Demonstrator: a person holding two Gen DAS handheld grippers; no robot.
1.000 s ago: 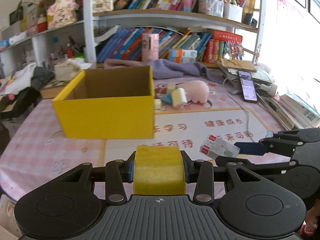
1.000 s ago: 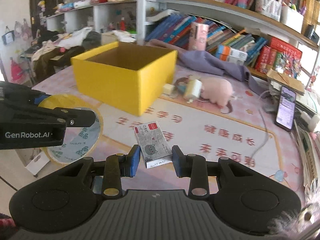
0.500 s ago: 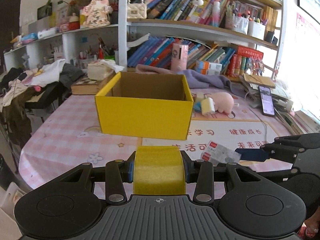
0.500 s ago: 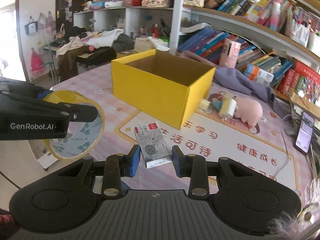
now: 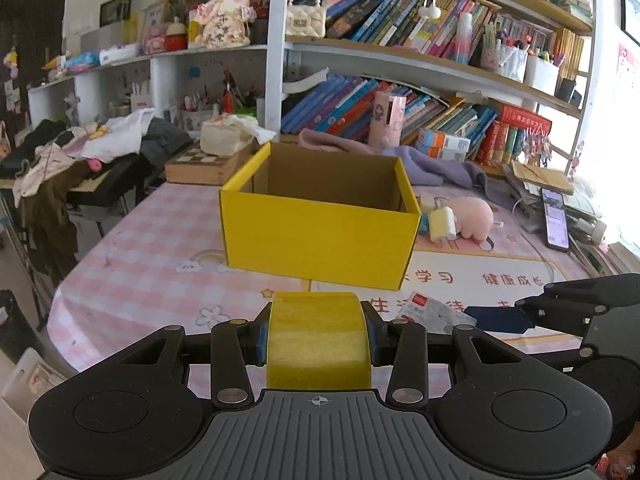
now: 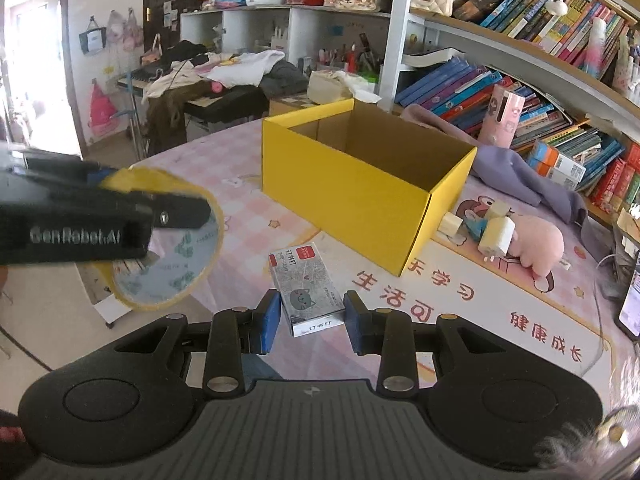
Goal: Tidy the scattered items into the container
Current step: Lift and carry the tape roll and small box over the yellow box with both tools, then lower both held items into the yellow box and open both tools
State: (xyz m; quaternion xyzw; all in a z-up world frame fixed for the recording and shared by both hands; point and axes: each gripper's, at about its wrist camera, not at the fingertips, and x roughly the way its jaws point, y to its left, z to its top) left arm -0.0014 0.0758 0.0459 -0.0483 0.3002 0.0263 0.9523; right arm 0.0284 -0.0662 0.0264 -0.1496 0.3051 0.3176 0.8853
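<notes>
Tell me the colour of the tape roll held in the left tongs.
Yellow. The tape roll shows best in the left wrist view, clamped between the left tongs.

"GenRobot.AI" stands on the left tool (image 6: pixel 172 216); "订书钉" on the small box (image 6: pixel 306 290).

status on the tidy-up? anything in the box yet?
Done: nothing visible in the yellow box; the part of its inside on view is bare. In hand: the left gripper is shut on a yellow tape roll, and the right gripper on a small staples box, both short of the box. Left: dropping both in, then the pink plush and small blocks beside the box.
</notes>
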